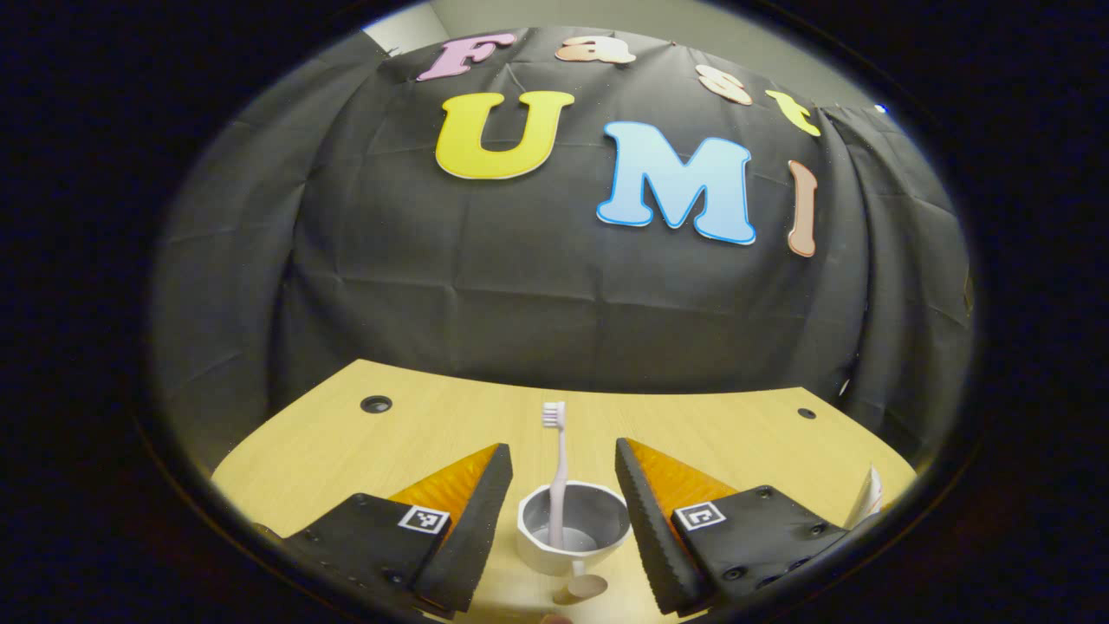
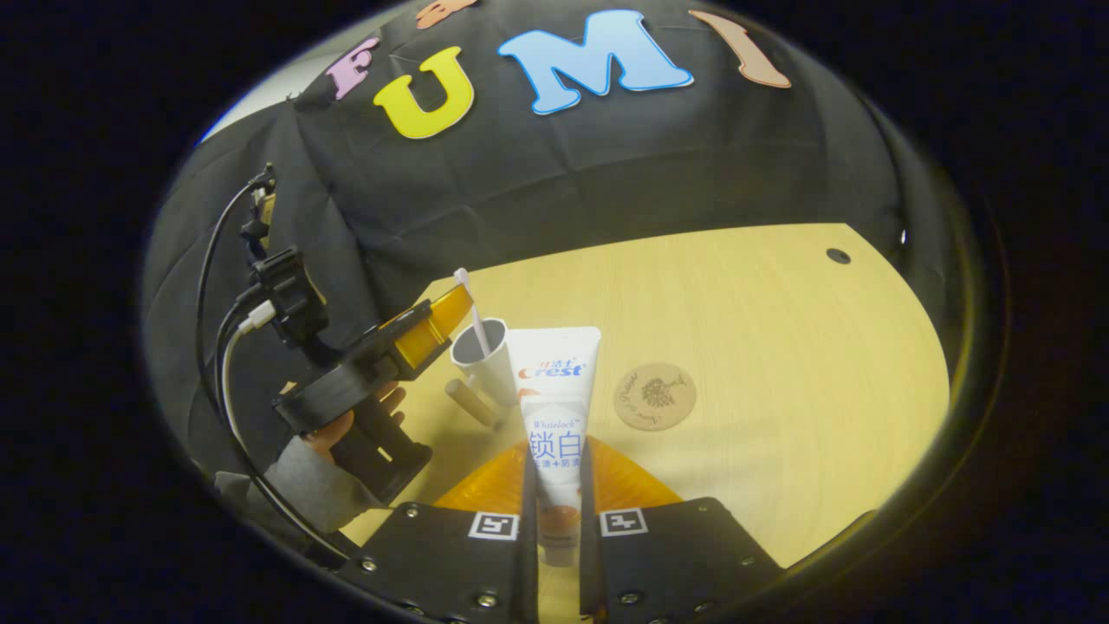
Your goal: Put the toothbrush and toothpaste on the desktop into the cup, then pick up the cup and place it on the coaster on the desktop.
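The bench point(image 1: 710, 433) is light yellow-brown wood with a fine straight grain and small dark round holes. The cup point(image 1: 573, 524) is pale grey outside and darker grey inside. The toothbrush point(image 1: 557, 485) has a soft pink handle and white bristles. The toothpaste point(image 2: 554, 416) is a white tube with red and blue lettering and an orange-brown patch near its lower end. The coaster point(image 2: 654, 396) is tan, with a darker brown plant drawing and some writing. A grey sleeve point(image 2: 316, 490) shows at the left in the right gripper view.
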`<state>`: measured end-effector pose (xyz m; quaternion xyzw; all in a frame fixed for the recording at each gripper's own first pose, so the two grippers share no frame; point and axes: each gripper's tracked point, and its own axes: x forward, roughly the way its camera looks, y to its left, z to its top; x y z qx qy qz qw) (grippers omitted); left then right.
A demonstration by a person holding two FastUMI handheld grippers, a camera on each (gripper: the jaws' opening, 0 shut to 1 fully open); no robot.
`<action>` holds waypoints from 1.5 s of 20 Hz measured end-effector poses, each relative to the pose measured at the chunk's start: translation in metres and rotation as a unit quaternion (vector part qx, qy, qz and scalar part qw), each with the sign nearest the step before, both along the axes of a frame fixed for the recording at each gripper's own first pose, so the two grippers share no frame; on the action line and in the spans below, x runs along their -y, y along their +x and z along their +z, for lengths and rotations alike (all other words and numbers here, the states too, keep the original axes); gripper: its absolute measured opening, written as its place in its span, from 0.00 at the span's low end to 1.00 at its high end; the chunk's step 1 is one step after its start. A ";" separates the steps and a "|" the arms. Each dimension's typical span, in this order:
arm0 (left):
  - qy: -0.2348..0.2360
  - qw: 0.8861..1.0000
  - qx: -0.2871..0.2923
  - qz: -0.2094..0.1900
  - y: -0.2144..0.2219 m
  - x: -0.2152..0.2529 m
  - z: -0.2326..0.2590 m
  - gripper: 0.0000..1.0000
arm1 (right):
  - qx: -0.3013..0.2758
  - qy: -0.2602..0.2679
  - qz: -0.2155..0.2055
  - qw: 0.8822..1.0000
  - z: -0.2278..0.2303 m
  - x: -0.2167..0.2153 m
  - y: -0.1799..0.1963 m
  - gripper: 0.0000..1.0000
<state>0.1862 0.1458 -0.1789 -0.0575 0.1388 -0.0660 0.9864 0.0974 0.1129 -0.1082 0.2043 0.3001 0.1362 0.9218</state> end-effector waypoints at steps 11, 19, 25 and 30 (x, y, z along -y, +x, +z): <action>0.001 0.999 -0.038 0.029 -0.048 -0.034 -0.002 0.96 | 0.094 -0.020 0.045 0.994 0.049 -0.028 0.073 0.19; -0.006 0.997 -0.073 0.033 -0.074 -0.043 -0.015 0.96 | 0.156 -0.005 0.065 0.986 0.077 -0.057 0.128 0.19; -0.029 0.993 -0.107 0.036 -0.090 -0.047 -0.034 0.89 | 0.193 0.008 0.062 0.979 0.092 -0.081 0.152 0.18; -0.038 0.992 -0.114 0.034 -0.096 -0.046 -0.035 0.89 | 0.212 0.006 0.055 0.976 0.093 -0.100 0.180 0.22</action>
